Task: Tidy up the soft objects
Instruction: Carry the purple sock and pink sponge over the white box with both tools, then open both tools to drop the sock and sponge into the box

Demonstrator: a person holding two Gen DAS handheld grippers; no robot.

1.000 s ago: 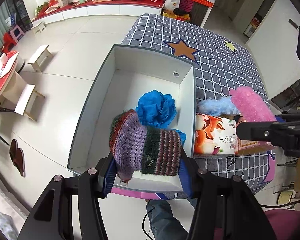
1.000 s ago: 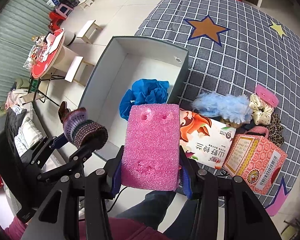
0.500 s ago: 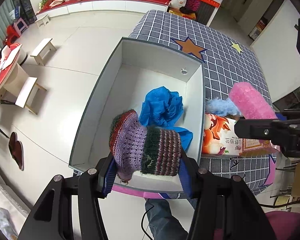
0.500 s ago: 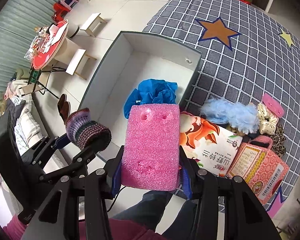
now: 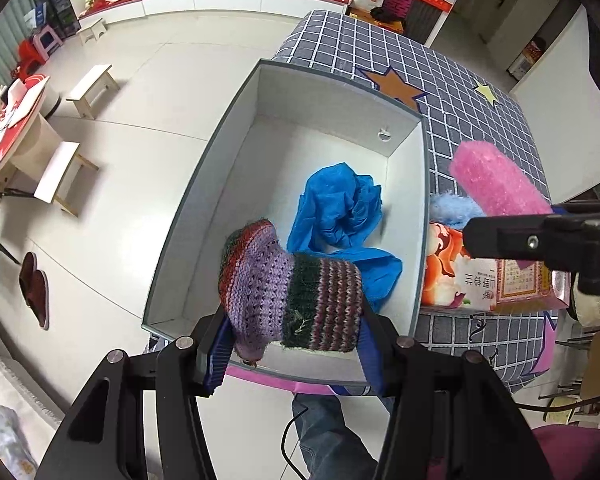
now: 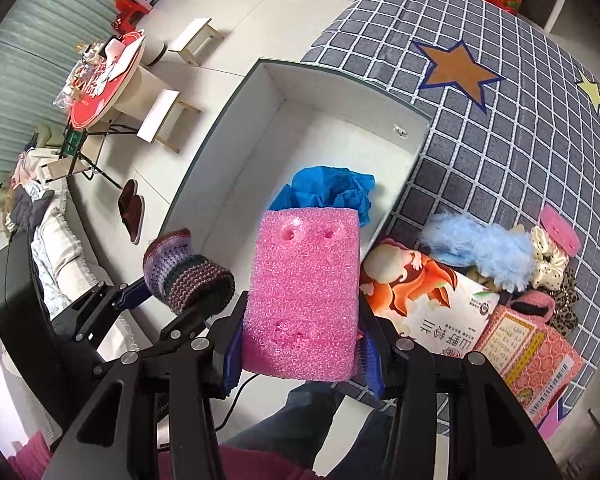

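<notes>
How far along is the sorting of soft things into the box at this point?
Done: one blue cloth lies in the box. In hand: the left tool grips a knitted sock, the right tool a pink sponge. Left: the blue fluff and scrunchies on the table.

Both wrists overlook box (image 5: 204,200).

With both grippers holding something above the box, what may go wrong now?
1. The left gripper holds the knitted sock over the near wall of the white box; released here, it may fall outside.
2. The right gripper holds the pink foam block close beside; the two grippers might collide.
3. The foam may land on the blue cloth and roll.
</notes>
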